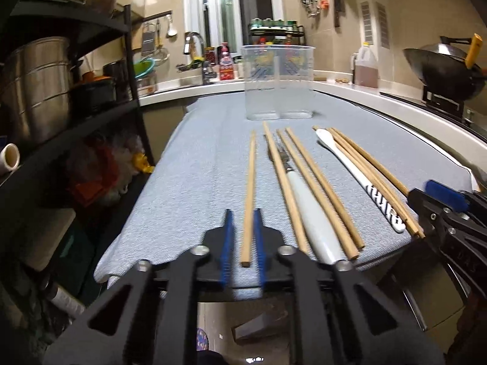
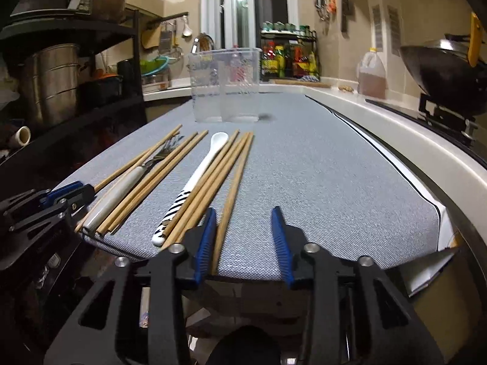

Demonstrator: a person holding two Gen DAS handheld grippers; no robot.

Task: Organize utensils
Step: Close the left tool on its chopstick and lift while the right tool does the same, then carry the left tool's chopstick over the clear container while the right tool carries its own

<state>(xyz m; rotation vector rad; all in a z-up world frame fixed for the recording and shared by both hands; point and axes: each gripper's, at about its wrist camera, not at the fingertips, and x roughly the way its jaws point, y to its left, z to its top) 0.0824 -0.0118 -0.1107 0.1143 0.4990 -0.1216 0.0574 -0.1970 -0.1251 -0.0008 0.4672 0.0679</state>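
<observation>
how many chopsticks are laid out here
8 chopsticks: one in the left jaws, three around the fork, three beside the spoon, one between the right jaws. The bundled ones overlap, so one may be hidden.

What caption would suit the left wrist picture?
Left gripper straddles one chopstick on a blue cloth, beside a fork and a clear tub.

Left wrist view: right tongs [image 1: 438, 196] cut by right edge; opening unreadable. Fork [image 1: 284, 164] tines partly under a chopstick [image 1: 281, 179]. Wok [image 1: 444, 67] clipped by frame. Spice jars [image 1: 274, 23] too small to identify.
</observation>
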